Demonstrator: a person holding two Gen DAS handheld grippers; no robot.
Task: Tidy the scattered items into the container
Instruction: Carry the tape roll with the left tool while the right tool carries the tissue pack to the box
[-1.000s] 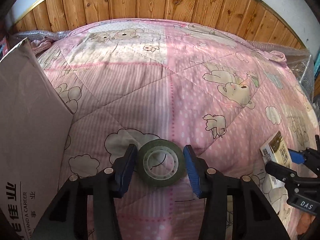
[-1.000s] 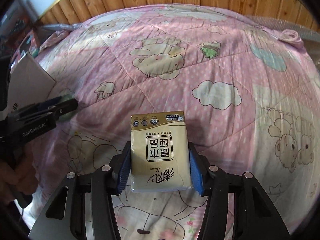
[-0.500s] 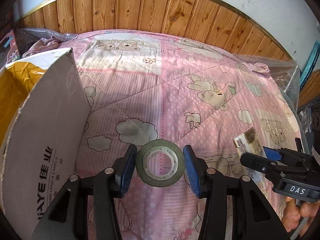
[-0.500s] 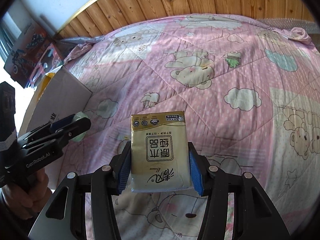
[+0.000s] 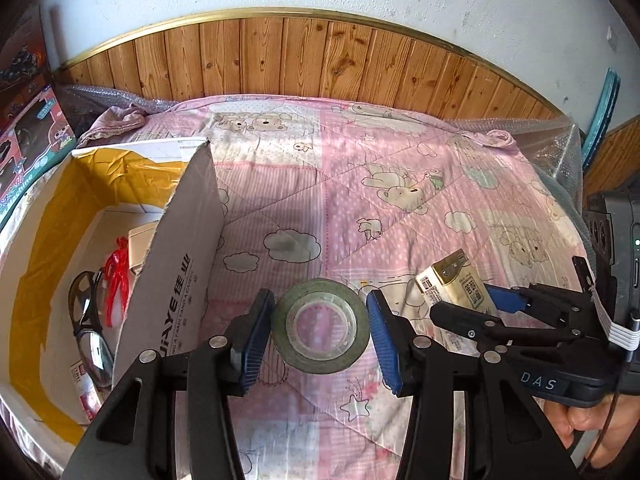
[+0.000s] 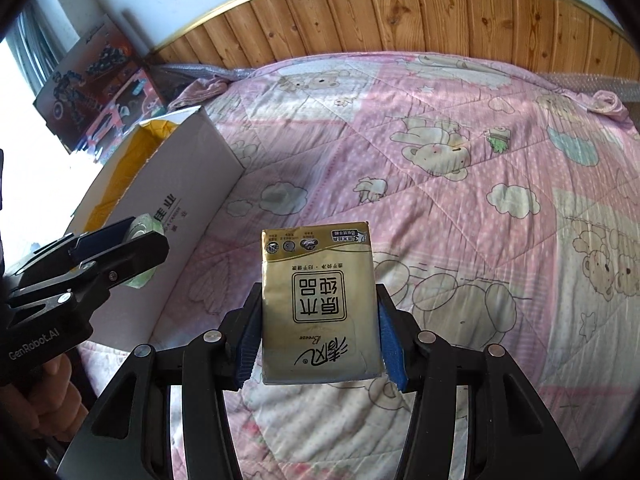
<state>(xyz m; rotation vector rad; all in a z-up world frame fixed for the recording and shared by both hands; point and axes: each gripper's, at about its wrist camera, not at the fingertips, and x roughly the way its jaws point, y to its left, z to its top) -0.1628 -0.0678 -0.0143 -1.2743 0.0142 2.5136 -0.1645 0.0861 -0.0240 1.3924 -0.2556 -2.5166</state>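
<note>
Two things are in our tongs above the bed [image 5: 400, 184]: the left tongs [image 5: 320, 332] grip the tape roll [image 5: 320, 330] by its rim, the right tongs [image 6: 318, 332] clamp the tissue pack [image 6: 318, 304]. We hold both raised to clear the wall of the box [image 5: 176, 248] at nine o'clock.

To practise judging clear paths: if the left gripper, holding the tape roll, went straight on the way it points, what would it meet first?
Probably only the pink quilt, well ahead of the left gripper and its tape roll. The cardboard box stands off to its left, apparently outside that line, though depth is unclear.
</note>
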